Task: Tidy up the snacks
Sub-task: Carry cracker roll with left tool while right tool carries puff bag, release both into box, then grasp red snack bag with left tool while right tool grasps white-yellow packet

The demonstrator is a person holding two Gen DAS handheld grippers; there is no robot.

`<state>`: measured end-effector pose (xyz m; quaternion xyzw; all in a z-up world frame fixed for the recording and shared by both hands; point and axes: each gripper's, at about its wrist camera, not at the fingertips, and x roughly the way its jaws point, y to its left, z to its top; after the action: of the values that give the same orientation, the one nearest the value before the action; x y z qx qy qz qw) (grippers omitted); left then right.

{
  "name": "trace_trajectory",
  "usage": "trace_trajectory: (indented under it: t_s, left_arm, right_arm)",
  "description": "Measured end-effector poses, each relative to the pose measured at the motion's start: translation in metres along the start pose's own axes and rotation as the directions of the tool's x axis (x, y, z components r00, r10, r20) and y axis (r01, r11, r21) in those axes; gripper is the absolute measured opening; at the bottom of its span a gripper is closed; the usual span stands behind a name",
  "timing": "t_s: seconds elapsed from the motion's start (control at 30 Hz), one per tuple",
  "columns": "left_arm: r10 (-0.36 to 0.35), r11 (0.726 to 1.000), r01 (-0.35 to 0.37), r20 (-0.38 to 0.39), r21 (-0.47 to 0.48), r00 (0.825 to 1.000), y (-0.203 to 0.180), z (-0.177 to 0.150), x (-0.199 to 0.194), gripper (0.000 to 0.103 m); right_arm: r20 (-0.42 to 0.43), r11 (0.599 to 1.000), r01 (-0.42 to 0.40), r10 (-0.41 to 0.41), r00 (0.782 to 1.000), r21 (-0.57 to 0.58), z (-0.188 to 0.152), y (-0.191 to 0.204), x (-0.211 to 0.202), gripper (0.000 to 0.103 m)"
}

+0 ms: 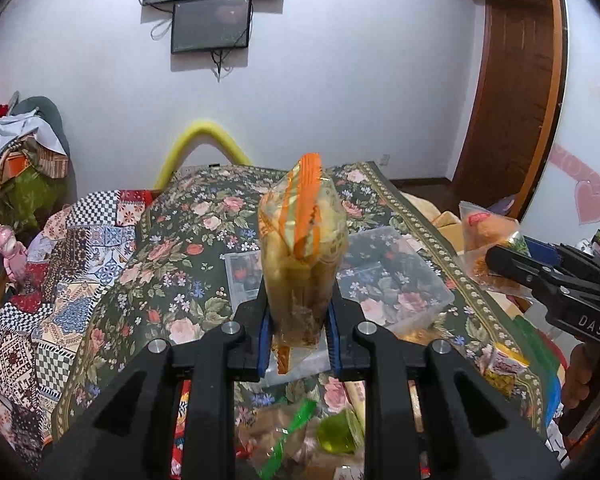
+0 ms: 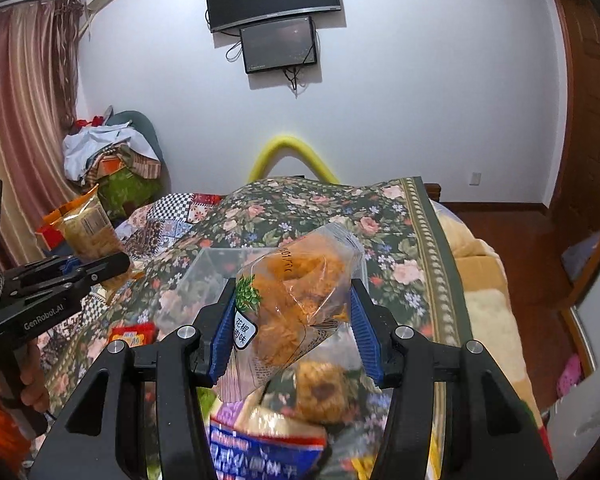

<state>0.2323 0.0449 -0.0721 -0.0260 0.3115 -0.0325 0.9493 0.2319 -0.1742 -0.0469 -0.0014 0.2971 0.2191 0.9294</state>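
Observation:
My left gripper [image 1: 298,320] is shut on a yellow snack packet with orange stripes [image 1: 304,240], held upright above the clear plastic box [image 1: 424,280]. My right gripper [image 2: 292,320] is shut on a clear bag of orange fried snacks [image 2: 300,280], held above the same box [image 2: 216,264]. Each gripper shows in the other's view: the right one [image 1: 496,260] with its bag [image 1: 484,232] at the right edge, the left one [image 2: 120,264] with its packet [image 2: 88,232] at the left edge.
A floral cloth [image 1: 180,280] covers the table, with a patchwork cloth [image 1: 60,280] to the left. Loose snack packets lie near the front edge [image 1: 300,432], [image 2: 268,440], and a red packet [image 2: 134,334] at left. A wall with two screens [image 2: 276,20] stands behind.

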Motion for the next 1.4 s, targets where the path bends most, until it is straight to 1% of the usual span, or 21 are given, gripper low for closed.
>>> trace_trajectory:
  t_s: [0.17,0.37,0.5,0.63,0.77,0.8,0.83,0.87,0.9,0.93,1.0,1.07,1.13,1.2,1.27,1.4]
  left_arm:
    - [-0.01,1.0,0.011,-0.069,0.003,0.998,0.005,0.005,0.033,0.022]
    - [-0.003,0.999,0.012,-0.171,0.052,0.985,0.002,0.002,0.075,0.022]
    - [0.017,0.996,0.002,-0.222,0.085,0.975,0.001,-0.002,0.099,0.022]
    - [0.014,0.996,0.009,-0.273,0.083,0.962,0.003,-0.006,0.115,0.022]
    - [0.002,0.998,0.018,-0.3,0.066,0.954,0.005,-0.008,0.124,0.023]
    - [0.0,0.998,0.019,-0.301,0.061,0.954,0.006,-0.008,0.126,0.024]
    - [0.001,0.998,0.017,-0.302,0.059,0.953,0.006,-0.008,0.125,0.028]
    - [0.004,0.998,0.014,-0.3,0.057,0.954,0.007,-0.008,0.125,0.03]
    - [0.003,0.998,0.013,-0.296,0.053,0.955,0.007,-0.008,0.124,0.034]
    - [0.003,0.999,0.013,-0.293,0.05,0.956,0.008,-0.007,0.122,0.04]
    - [-0.004,0.999,0.015,-0.274,0.039,0.962,0.01,-0.005,0.113,0.043]
    - [-0.006,0.999,0.015,-0.249,0.033,0.968,0.013,-0.001,0.101,0.046]
    - [-0.005,1.0,0.011,-0.216,0.024,0.976,0.017,0.004,0.086,0.053]
    - [-0.001,1.0,0.003,-0.182,0.014,0.983,0.022,0.009,0.069,0.057]
    - [0.002,1.0,-0.001,-0.155,0.007,0.988,0.028,0.012,0.053,0.059]
    - [0.026,1.0,-0.027,-0.109,-0.012,0.994,0.044,0.012,0.019,0.068]
  right_arm:
    - [-0.046,1.0,0.002,-0.002,0.999,-0.009,0.009,-0.001,0.03,0.049]
    - [-0.146,1.0,0.004,-0.007,0.989,-0.018,0.006,-0.006,0.069,0.049]
    - [-0.226,1.0,-0.003,0.001,0.974,-0.011,0.002,-0.013,0.096,0.049]
    - [-0.3,1.0,-0.008,0.002,0.954,-0.017,-0.004,-0.018,0.119,0.049]
    - [-0.337,0.999,-0.009,-0.003,0.941,-0.034,-0.008,-0.018,0.131,0.05]
    - [-0.343,0.999,-0.011,-0.002,0.939,-0.037,-0.009,-0.017,0.132,0.05]
    - [-0.349,0.999,-0.012,-0.002,0.937,-0.039,-0.009,-0.017,0.133,0.051]
    - [-0.354,0.999,-0.013,-0.003,0.935,-0.042,-0.009,-0.016,0.133,0.056]
    - [-0.357,0.999,-0.009,-0.008,0.934,-0.045,-0.009,-0.016,0.133,0.058]
    - [-0.355,0.999,-0.002,-0.016,0.935,-0.052,-0.009,-0.016,0.133,0.059]
    - [-0.347,0.998,0.011,-0.034,0.937,-0.068,-0.007,-0.013,0.13,0.059]
    - [-0.332,0.997,0.014,-0.039,0.943,-0.078,-0.004,-0.011,0.124,0.061]
    - [-0.309,0.996,0.019,-0.046,0.95,-0.087,0.001,-0.009,0.114,0.061]
    - [-0.285,0.996,0.02,-0.046,0.957,-0.092,0.008,-0.008,0.104,0.062]
    - [-0.258,0.995,0.022,-0.046,0.965,-0.093,0.013,-0.006,0.091,0.065]
    - [-0.195,0.995,0.034,-0.052,0.979,-0.094,0.019,-0.004,0.059,0.069]
